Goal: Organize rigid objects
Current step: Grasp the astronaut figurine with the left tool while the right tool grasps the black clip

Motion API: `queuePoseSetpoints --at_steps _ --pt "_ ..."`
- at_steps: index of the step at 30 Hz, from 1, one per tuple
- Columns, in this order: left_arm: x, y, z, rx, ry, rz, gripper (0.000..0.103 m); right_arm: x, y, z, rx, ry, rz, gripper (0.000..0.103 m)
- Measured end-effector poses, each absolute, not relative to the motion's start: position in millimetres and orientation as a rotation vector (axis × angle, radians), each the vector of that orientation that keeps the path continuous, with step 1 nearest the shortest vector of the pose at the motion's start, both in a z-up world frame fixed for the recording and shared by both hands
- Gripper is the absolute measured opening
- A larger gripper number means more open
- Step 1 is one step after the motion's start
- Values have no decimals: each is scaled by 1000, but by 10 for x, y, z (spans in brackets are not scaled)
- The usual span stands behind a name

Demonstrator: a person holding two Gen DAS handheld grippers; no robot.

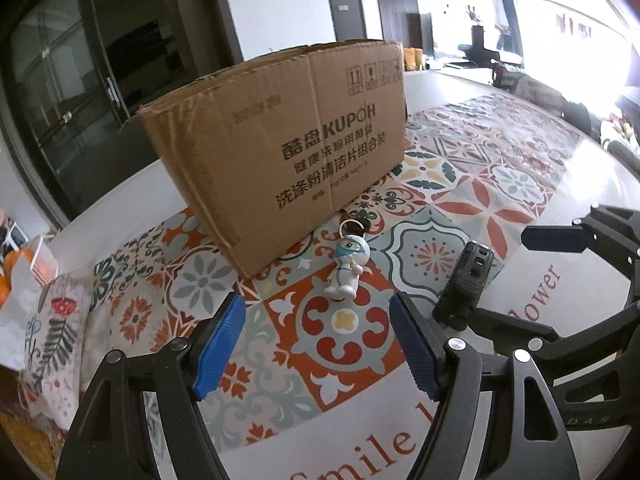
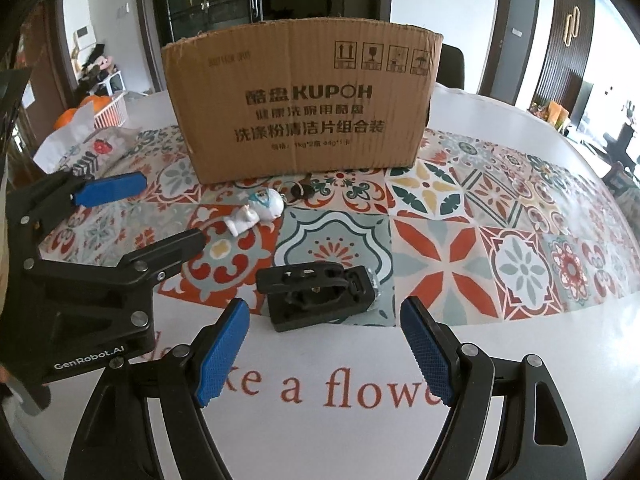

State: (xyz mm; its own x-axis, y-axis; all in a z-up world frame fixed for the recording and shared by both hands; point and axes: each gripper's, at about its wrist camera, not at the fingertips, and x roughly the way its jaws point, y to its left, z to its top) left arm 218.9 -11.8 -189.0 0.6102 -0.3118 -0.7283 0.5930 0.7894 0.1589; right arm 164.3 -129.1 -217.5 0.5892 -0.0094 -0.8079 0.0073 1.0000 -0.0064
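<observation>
Step in hand: approach to pick-up, judged from the layout; nothing is gripped yet and no object appears to have gone into the brown corrugated cardboard box with black printing (image 2: 298,108), though its interior is hidden from both cameras.

Task items. The small white figurine keychain with a blue-masked head and metal ring (image 1: 347,266) lies on the patterned tile-print tablecloth (image 2: 500,216), just in front of the box's lower edge. In the left wrist view it sits at twelve o'clock from the left gripper (image 1: 316,320), apart from the pads. The black moulded plastic block-shaped device (image 2: 318,296) lies near the tablecloth's front border, at twelve o'clock from the right gripper (image 2: 324,324), slightly toward eleven, its near end almost level with the fingertips.

Tool state. Both grippers stand spread, blue pads well apart, nothing between them.

Pose. Both tools are pitched downward toward the table, side by side; the right gripper shows at three o'clock in the left view, the left at nine o'clock in the right view.

Next move, as judged: each tool needs to advance until its pads straddle its item, then close. The figurine is small and rounded, so a centred pinch on the body is advisable. The box wall is tall, so a lift over its rim will be required.
</observation>
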Motion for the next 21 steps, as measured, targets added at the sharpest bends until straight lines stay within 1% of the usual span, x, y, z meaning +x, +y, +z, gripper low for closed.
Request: queuePoseSetpoints --at_steps 11,17,21 --pt "2318 -273 -2057 460 748 -628 74 1780 -1203 -2359 -118 984 45 79" --pt "2451 -350 -2107 432 754 -651 74 1881 -1285 -2418 -94 989 55 79" --pt "2538 -401 -2148 424 761 -663 68 1938 -1311 -2453 -71 989 72 79"
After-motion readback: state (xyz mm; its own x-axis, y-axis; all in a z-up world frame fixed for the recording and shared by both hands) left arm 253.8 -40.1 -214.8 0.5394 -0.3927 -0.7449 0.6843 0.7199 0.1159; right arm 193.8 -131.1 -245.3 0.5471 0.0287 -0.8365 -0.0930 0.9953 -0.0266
